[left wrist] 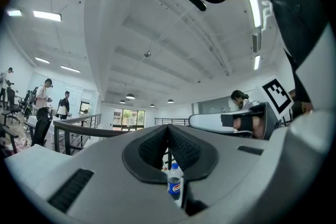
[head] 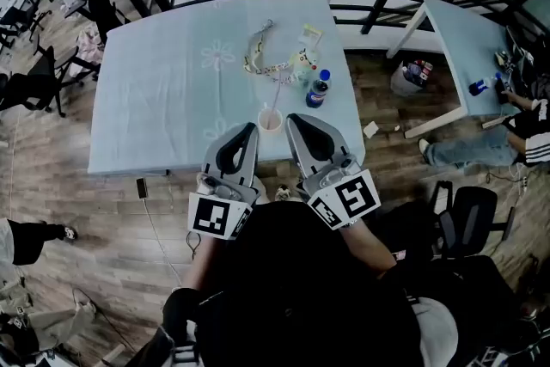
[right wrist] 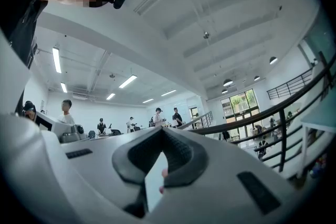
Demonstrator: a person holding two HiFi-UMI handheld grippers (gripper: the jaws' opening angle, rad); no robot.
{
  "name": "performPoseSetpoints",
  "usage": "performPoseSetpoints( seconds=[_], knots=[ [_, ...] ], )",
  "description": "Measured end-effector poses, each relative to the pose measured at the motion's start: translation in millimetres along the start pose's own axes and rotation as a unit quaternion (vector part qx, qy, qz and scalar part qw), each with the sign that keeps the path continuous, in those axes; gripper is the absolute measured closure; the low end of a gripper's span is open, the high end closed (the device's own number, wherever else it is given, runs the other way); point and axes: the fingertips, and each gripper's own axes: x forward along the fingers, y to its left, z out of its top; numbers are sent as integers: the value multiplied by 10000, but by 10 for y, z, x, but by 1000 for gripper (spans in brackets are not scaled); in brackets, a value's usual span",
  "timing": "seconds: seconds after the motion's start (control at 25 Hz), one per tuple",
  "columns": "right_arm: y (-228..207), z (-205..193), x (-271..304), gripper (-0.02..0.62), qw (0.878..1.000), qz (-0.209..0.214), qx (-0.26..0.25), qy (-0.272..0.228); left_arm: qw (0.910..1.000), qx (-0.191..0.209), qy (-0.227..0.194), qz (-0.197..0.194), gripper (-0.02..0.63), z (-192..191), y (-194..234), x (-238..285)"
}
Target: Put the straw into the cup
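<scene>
Your left gripper (left wrist: 168, 127) has its jaws pressed together at the tips with nothing between them. Your right gripper (right wrist: 161, 129) is closed and empty too (the pale sliver and pink speck below its pads look like things lying beyond, not something pinched).

In the head view both grippers sit low in the centre of the frame, side by side, noses aimed up the picture. The cup (head: 270, 121) stands just past the two tips, in the gap between them, close to the near edge of the light blue table (head: 155, 99). A thin pale straw (head: 276, 96) seems to rise out of the cup toward the upper right, though it is too fine to be sure its lower end sits inside.

If it does, that explains your empty, closed jaws flanking the cup: the placing looks done, or nearly so. A blue-capped bottle (head: 318, 88) stands near the cup, to its upper right and apart from it, so mind it if you reach forward on the right.
</scene>
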Motion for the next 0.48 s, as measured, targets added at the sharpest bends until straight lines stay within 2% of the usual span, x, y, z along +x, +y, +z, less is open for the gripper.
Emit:
performPoseSetpoints(
  seconds=[0.2, 0.48],
  knots=[
    [-38, -3, -21, 589, 10000, -35, -20, 24, 10000, 23, -24, 0, 594, 4, -17, 15],
    [-109, -2, -23, 589, 9999, -107, -37, 53, 9997, -16, -103, 223, 594, 43, 115, -41]
  ],
)
